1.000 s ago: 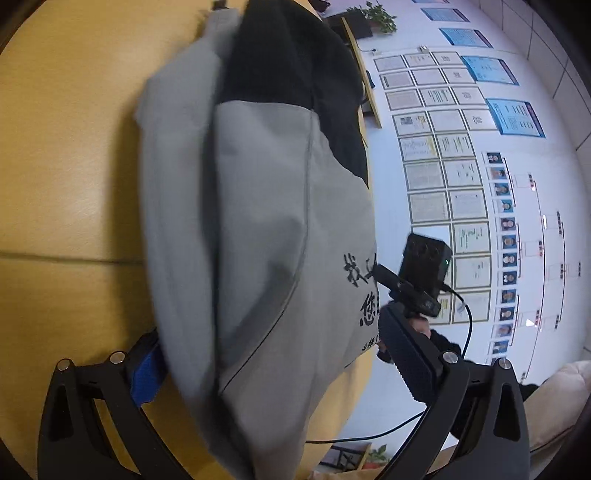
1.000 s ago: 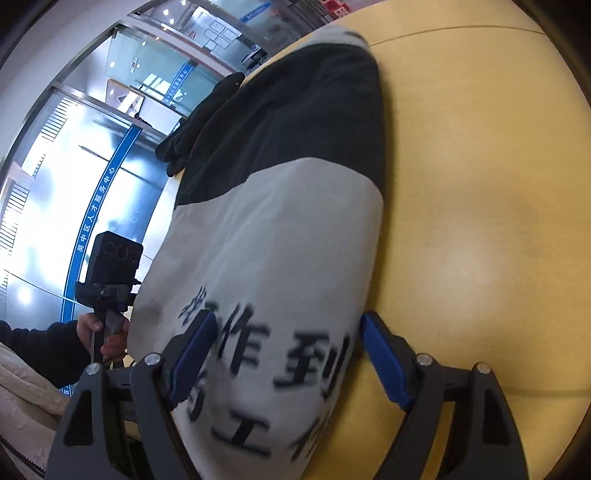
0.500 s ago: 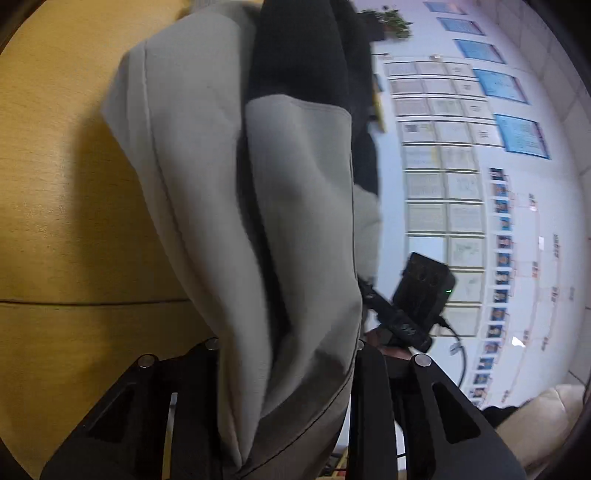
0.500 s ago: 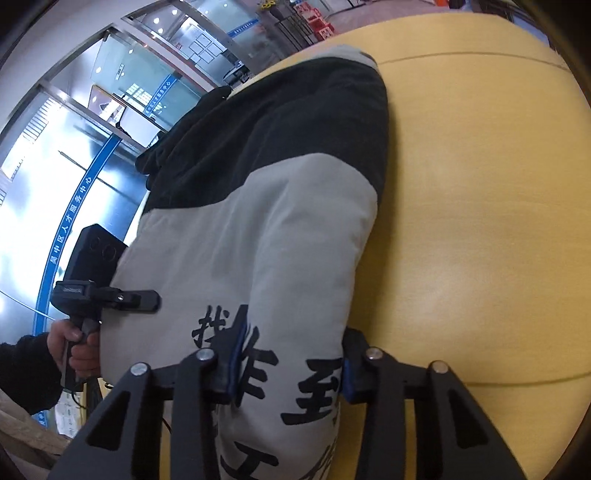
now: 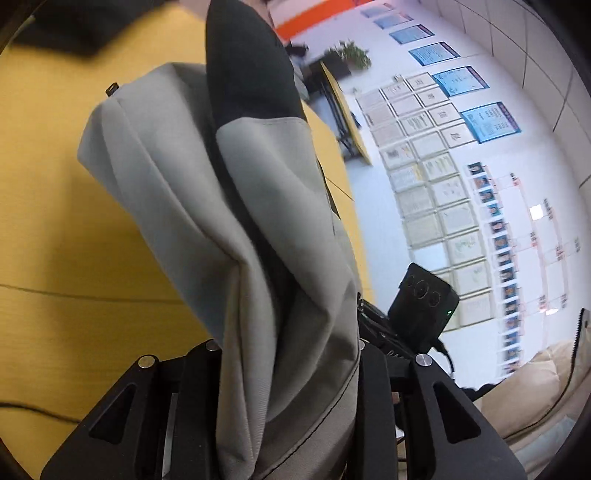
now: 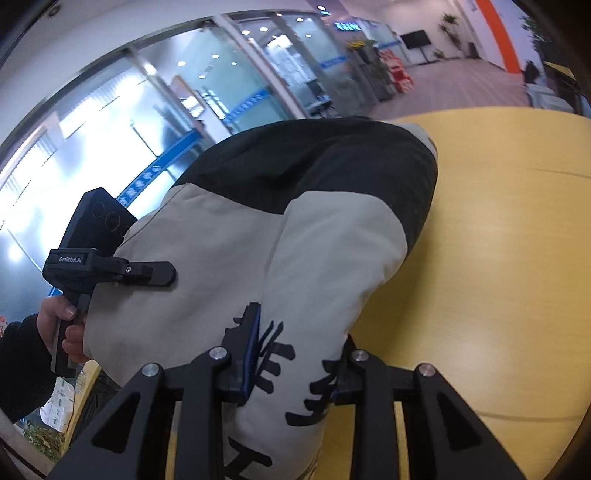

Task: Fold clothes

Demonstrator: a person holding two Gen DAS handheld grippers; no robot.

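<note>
Left wrist: both grippers (image 5: 291,369) (image 6: 291,373) clamp the grey-black garment (image 6: 295,240).

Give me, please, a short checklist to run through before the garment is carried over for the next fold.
1. Left gripper shut on the grey and black garment: ok.
2. Right gripper shut on the printed hem: ok.
3. Hem raised off the yellow table: ok.
4. Black far end resting on the table: looks so; ok.
5. Layers even in the left grip: not ok, fabric is bunched.
6. Landing area free: cannot tell; a dark item lies at the far edge.
</note>
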